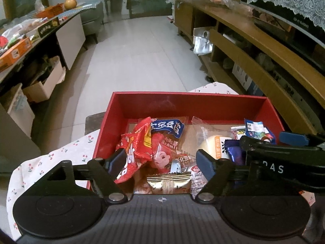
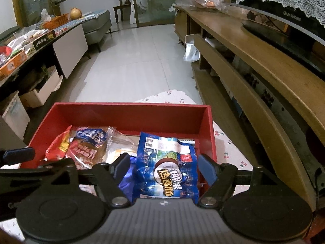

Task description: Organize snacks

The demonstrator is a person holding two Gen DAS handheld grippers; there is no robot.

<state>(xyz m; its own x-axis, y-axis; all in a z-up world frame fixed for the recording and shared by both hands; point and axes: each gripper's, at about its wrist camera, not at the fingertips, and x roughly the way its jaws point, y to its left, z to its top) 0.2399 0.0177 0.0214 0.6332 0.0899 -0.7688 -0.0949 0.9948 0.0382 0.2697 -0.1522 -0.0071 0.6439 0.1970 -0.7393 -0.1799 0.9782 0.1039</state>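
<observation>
Jaws of both the left gripper [image 1: 162, 162] and right gripper [image 2: 163, 167] gape wide, gripping nothing, above the red cardboard box [image 1: 182, 103] of crinkly snack packets [image 1: 140, 142], a blue foil packet [image 2: 168, 168] at the right jaws' twelve o'clock.

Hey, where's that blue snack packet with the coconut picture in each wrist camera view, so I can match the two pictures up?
Left wrist view: the blue coconut snack packet lies far right in the red box, beyond the right gripper.
Right wrist view: the packet fills the lower centre, between the right gripper's open fingers.
Shared landmark: the red box's far wall.
</observation>
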